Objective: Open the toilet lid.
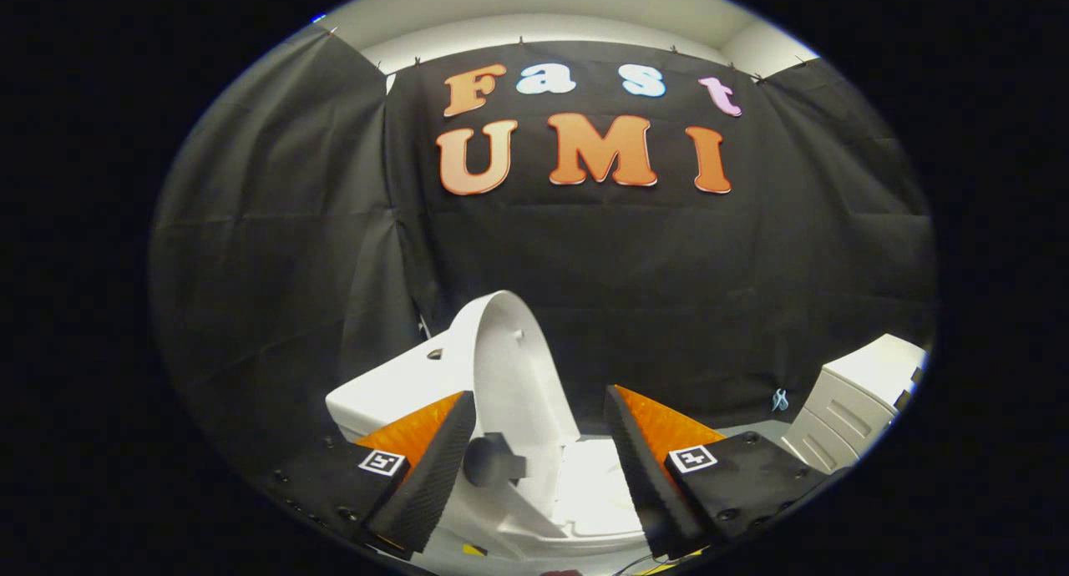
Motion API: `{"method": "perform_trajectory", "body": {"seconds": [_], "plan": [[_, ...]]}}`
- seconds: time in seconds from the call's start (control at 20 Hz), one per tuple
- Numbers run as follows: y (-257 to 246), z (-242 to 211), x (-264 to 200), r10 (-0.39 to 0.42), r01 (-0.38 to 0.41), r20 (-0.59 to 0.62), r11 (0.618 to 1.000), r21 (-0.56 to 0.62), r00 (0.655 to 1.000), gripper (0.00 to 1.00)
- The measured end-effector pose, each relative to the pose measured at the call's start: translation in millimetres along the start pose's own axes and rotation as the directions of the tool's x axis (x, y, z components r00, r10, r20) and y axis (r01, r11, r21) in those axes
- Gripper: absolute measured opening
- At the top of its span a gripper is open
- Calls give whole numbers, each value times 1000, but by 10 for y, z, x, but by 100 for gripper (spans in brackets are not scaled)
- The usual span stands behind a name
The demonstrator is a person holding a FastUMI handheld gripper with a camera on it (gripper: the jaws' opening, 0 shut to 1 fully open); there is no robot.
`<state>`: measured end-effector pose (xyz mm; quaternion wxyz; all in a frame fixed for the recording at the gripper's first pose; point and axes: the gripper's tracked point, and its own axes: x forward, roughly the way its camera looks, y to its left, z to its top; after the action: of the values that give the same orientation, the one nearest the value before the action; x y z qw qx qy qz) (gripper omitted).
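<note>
The toilet lid (509,367) stands raised, long axis nearly upright, leaning back toward the tank (392,384), just beyond the left finger. The hand-held gripper (539,467) is spread wide, holding nothing, over the toilet seat (585,492). A white cabinet (852,401) stands right.

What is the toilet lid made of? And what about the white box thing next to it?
The toilet lid, standing raised between the open gripper fingers, looks like smooth white plastic: thin, moulded, slightly shiny. The white cabinet beyond the fingers also looks like plastic, with ridged drawer fronts, though I can't be sure.
</note>
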<state>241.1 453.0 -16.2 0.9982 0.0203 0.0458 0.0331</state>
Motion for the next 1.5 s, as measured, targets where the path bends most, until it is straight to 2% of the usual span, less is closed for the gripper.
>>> {"method": "perform_trajectory", "body": {"seconds": [0.15,0.4,0.65,0.85,1.0,1.25,1.5], "plan": [[-622,296,-223,-29,29,47,1000,-1,998,99],[-1670,453,-686,-105,105,86,994,3,991,99],[-2498,553,-1184,-163,174,107,980,-101,981,98],[-2932,756,-1565,-215,227,151,971,-71,965,98],[-3282,718,-1699,-253,265,159,962,-64,954,99],[-3545,827,-1779,-196,206,167,978,-43,966,99],[-3837,895,-1949,-222,234,186,971,-43,957,99]]}}
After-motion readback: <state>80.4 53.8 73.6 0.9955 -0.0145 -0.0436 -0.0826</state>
